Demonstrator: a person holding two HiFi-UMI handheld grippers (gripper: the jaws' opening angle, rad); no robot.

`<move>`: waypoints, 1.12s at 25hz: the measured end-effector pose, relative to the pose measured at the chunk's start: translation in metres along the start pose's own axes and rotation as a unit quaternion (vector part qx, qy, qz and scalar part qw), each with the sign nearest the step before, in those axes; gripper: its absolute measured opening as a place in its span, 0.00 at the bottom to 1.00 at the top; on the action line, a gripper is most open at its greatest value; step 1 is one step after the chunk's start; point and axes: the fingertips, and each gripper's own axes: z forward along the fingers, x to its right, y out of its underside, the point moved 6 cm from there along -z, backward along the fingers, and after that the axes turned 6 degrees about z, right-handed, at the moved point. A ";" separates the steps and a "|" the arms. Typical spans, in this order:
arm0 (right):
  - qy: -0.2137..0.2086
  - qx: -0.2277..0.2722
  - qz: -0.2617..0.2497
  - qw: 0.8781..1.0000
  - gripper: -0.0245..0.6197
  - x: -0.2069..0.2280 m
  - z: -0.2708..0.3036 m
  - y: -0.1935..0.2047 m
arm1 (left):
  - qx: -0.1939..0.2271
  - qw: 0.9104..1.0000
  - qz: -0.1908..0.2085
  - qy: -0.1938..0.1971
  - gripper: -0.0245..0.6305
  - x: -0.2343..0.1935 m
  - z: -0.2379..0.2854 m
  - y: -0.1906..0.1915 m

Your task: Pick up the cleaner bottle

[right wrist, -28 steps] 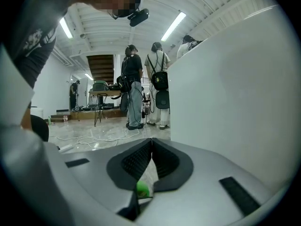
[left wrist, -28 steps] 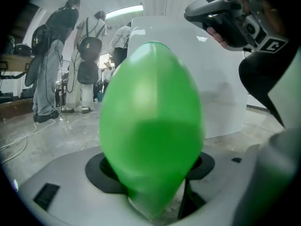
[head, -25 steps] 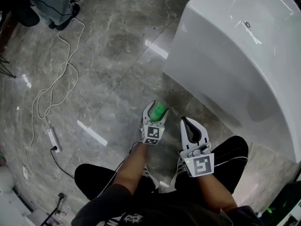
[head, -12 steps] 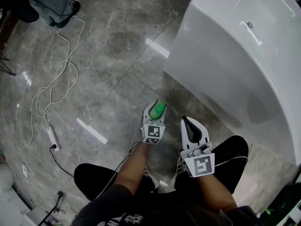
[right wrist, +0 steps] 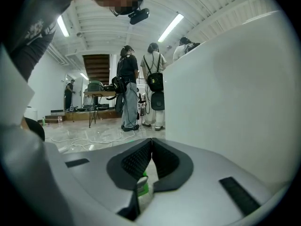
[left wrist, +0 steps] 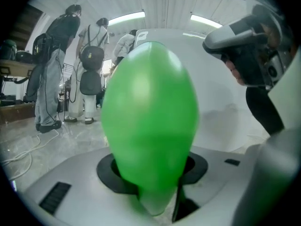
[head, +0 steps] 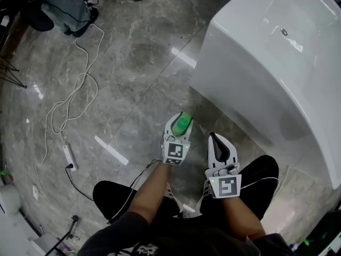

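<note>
Our left gripper (head: 181, 122), jaws just closed, pinches the cleaner bottle (left wrist: 149, 121) at twelve o'clock; we judge it light, smooth, slippery, best gripped mid-body

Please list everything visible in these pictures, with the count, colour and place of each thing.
bottle: one, green, between the left tool's jaws
bathtub: one, white, at the right of the head view
floor: one, grey marble, under everything
cable: one, white, looped on the floor at the left
power strip: one, white, on the floor by the cable
people: at least three, dark and light clothes, standing further off
legs: two, in black, at the bottom
left tool: one, grey-white, jaws have just been closing, now gripping the bottle
right tool: one, grey-white, jaws together
</note>
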 end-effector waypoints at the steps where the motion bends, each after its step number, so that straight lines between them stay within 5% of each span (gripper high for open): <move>1: 0.004 0.002 -0.002 1.000 0.06 0.000 -0.001 -0.006 | 0.000 1.000 0.001 0.002 0.32 -0.001 -0.003 -0.011; 9: 0.028 -0.008 -0.029 0.999 0.06 -0.014 -0.045 -0.113 | 0.012 1.000 0.004 -0.001 0.32 -0.017 -0.062 -0.157; 21: 0.051 0.001 -0.015 0.999 0.06 -0.021 -0.166 -0.381 | 0.010 1.000 0.001 0.008 0.32 0.004 -0.183 -0.456; 28: 0.081 0.011 -0.014 0.997 0.06 0.001 -0.225 -0.489 | -0.005 1.000 -0.012 0.002 0.32 0.018 -0.225 -0.589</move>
